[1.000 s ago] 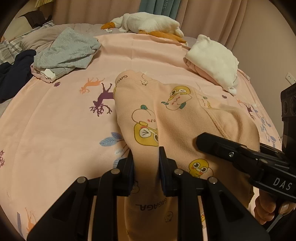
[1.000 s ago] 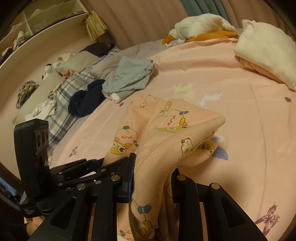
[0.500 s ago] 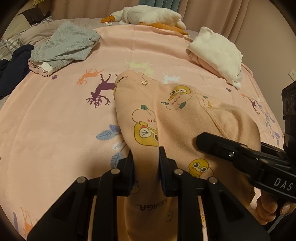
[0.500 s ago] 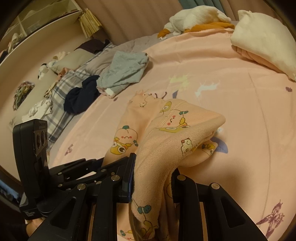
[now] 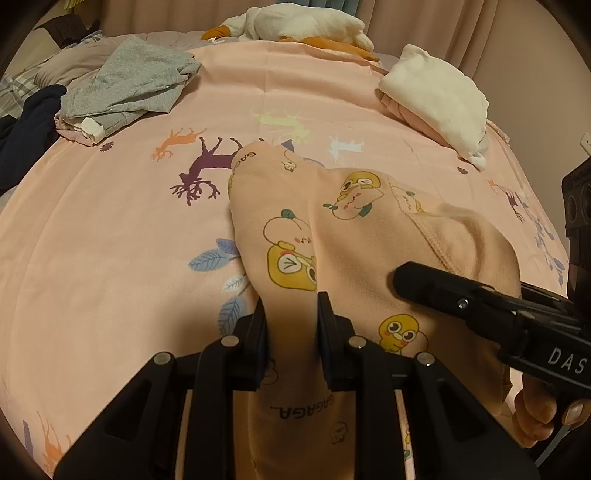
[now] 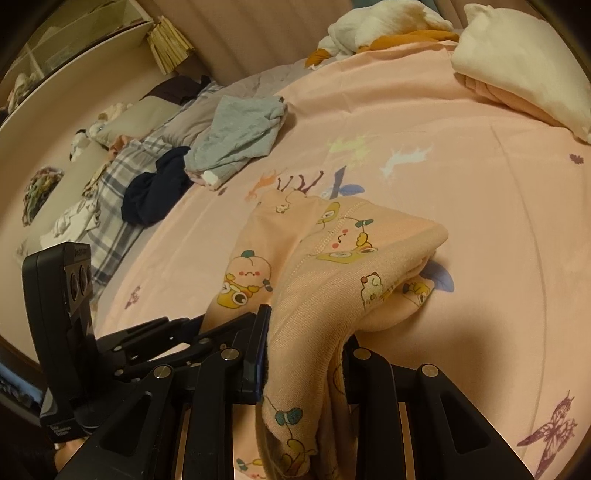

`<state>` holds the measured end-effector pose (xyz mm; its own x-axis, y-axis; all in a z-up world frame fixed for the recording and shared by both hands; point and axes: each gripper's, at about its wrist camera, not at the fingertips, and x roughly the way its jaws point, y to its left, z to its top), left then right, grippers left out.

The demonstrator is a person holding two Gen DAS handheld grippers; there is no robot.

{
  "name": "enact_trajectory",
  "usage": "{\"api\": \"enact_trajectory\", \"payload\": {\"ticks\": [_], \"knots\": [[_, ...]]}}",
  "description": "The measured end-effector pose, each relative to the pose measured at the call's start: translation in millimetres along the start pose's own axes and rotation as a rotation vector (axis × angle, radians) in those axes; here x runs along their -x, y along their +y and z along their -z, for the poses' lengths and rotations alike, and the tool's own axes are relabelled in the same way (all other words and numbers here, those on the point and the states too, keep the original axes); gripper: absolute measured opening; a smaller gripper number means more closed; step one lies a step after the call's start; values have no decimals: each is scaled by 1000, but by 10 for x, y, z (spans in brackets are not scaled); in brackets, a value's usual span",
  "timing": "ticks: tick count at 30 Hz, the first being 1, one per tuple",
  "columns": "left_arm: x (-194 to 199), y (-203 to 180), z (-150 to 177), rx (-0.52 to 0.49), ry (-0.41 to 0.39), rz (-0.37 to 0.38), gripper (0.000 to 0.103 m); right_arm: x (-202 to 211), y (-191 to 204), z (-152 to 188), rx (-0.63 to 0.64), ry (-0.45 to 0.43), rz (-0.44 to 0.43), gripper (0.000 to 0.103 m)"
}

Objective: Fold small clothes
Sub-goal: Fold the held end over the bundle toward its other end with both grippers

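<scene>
A peach children's garment [image 5: 354, 236] with yellow cartoon prints is partly lifted off the pink bedspread [image 5: 110, 240]. My left gripper [image 5: 291, 325] is shut on its near left edge. My right gripper [image 6: 306, 343] is shut on its near right edge, where the cloth bunches thickly between the fingers; it also shows in the left wrist view [image 5: 461, 295]. The garment's far end [image 6: 288, 210] rests on the bedspread [image 6: 480, 184]. The left gripper's body [image 6: 147, 339] shows at the left of the right wrist view.
A grey folded garment [image 5: 129, 81] and a dark navy one [image 5: 26, 118] lie at the far left. A white and pink folded pile [image 5: 436, 96] lies far right. A white plush goose [image 5: 295, 26] lies at the back. Shelves [image 6: 74, 55] stand beyond the bed.
Both grippers have moved forward over the bed with the garment still gripped. The bedspread's printed deer and the far piles have shifted nearer in view.
</scene>
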<state>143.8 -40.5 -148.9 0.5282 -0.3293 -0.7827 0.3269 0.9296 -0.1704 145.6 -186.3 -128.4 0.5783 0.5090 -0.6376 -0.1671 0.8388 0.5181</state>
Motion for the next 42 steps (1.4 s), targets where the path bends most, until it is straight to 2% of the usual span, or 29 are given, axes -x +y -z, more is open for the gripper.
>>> {"api": "enact_trajectory", "payload": {"ticks": [42], "knots": [[-63,16,21,-17,9,-29,33,-46,-274,51,-96,36,41,27]]}}
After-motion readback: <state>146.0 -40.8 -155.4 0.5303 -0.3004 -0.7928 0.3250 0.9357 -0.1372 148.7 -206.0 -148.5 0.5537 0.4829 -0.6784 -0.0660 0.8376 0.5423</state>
